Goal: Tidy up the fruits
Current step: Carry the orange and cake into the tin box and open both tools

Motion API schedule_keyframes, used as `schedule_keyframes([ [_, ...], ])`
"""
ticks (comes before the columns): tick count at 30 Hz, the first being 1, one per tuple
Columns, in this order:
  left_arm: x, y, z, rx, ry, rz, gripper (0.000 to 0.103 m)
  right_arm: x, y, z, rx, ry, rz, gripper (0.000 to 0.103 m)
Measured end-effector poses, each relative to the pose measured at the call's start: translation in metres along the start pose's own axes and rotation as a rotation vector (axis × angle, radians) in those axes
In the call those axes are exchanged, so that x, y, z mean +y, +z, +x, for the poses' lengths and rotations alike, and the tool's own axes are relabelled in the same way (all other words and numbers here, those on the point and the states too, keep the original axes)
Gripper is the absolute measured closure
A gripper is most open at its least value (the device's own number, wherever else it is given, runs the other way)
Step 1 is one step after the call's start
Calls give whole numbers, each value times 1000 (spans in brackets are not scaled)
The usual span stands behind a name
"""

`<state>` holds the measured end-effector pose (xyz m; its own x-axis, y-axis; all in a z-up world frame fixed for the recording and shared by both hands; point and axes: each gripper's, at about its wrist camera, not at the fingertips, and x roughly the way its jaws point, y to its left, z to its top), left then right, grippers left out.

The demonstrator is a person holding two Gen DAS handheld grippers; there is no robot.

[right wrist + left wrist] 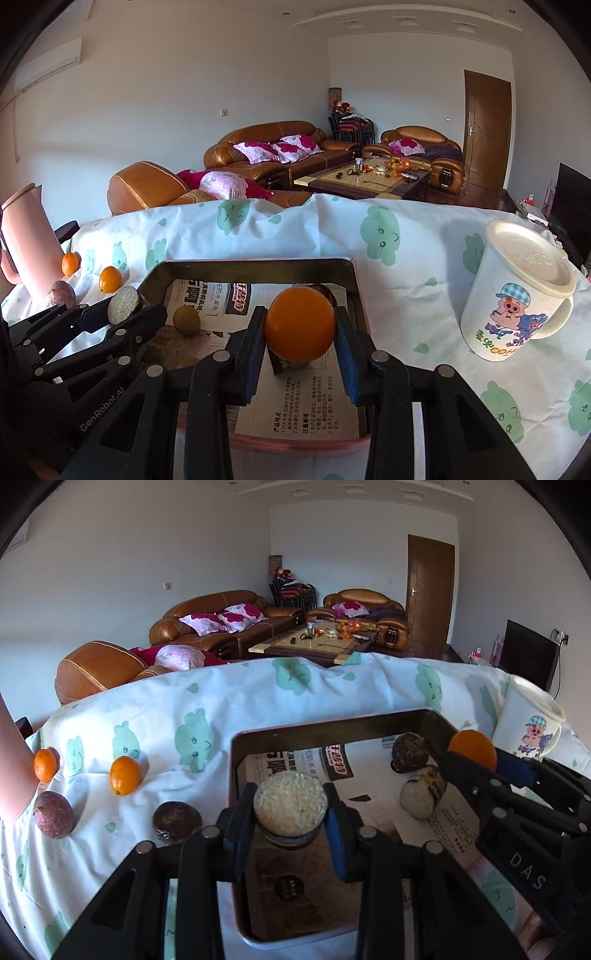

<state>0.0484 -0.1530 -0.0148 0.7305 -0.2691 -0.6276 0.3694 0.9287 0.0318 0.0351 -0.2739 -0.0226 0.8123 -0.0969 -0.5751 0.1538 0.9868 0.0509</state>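
Observation:
My left gripper [290,818] is shut on a dark-skinned fruit with a white cut face [290,806] and holds it over the near left part of a metal tray [332,725] lined with newspaper. My right gripper [300,334] is shut on an orange [300,325] above the tray [258,266]. It shows in the left wrist view [472,751] at the tray's right rim. Two dark fruits [423,792] lie in the tray. Two small oranges [125,775], a purple passion fruit [53,814] and a dark fruit [176,821] lie on the cloth left of the tray.
A white lidded mug with a cartoon pig [517,291] stands right of the tray. A pink jug [27,243] stands at the far left. The table is covered with a white cloth with green prints [388,236]. Sofas and a coffee table lie beyond.

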Motion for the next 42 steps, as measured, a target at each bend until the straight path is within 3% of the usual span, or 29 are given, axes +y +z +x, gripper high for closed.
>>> schedule_keyframes([
  [8, -6, 1, 12, 58, 30, 24, 67, 0, -5, 13, 62, 49, 16, 65],
  [19, -7, 2, 13, 58, 40, 32, 64, 1, -6, 15, 82, 72, 47, 63],
  [21, -8, 1, 12, 53, 41, 39, 61, 1, -6, 13, 69, 80, 54, 58],
  [22, -9, 1, 10, 45, 45, 43, 53, 0, -6, 11, 59, 81, 62, 54],
  [23, -9, 1, 7, 32, 48, 49, 37, -2, -5, 9, 46, 83, 72, 50],
  [24, -12, 0, 4, 14, 33, 58, 33, -4, -4, 5, 27, 89, 87, 39],
  [25, -14, -1, -2, -13, 35, 70, 20, -7, -3, 1, 1, 92, 106, 30],
  [27, -18, -2, -16, -84, 87, 76, 1, -12, -1, -8, -55, 84, 139, 25],
  [30, -16, -4, -30, -152, 86, 76, 0, -19, 2, -18, -118, 61, 170, 23],
  [42, 17, -6, -31, -139, 151, -22, 0, -22, 0, -23, -185, 21, 168, 23],
])
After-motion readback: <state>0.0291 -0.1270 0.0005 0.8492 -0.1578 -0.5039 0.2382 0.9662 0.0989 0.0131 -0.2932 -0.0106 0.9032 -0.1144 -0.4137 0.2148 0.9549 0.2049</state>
